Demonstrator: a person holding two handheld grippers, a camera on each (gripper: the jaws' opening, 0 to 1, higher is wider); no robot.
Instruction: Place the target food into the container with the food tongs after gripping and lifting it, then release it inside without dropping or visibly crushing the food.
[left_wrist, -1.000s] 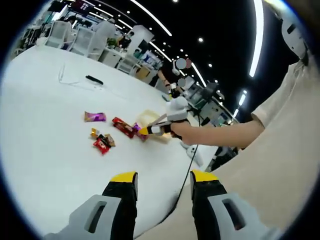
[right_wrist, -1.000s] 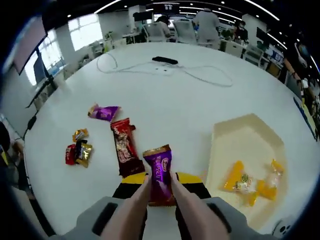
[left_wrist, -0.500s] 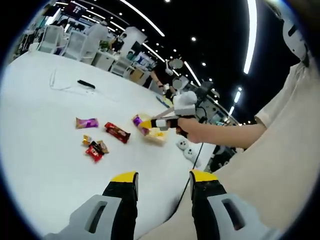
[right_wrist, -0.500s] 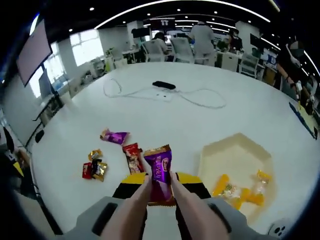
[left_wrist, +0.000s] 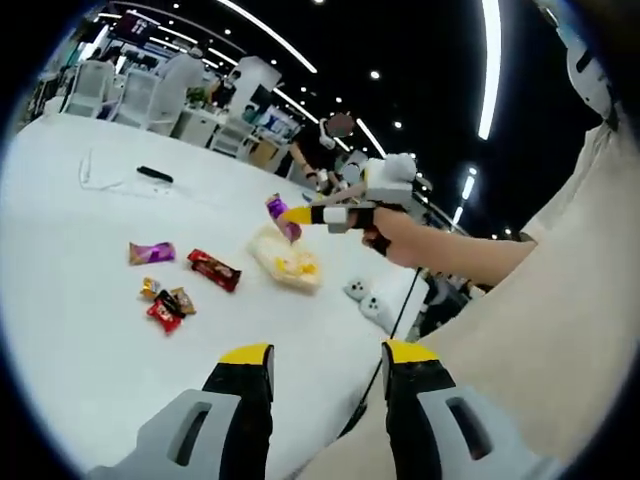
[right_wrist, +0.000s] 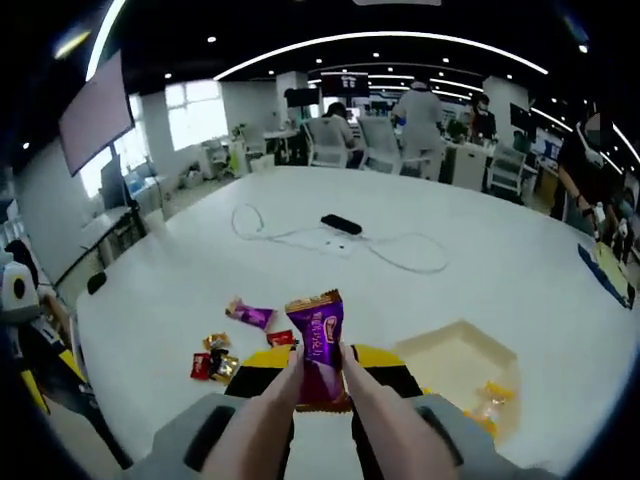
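Right gripper (right_wrist: 318, 372), through its tongs (right_wrist: 268, 425), pinches the purple wrapper (right_wrist: 317, 342) low; we judge it light, crinkly, slippery. Left gripper (left_wrist: 322, 365) hangs open.

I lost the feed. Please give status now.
Right gripper shut on tongs, purple candy bar pinched, above table. Left gripper open, idle. Container unobstructed.

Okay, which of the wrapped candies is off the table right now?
The purple-wrapped bar, pinched upright between the tongs in the right gripper. The other loose candies lie flat on the white table, including another purple one.
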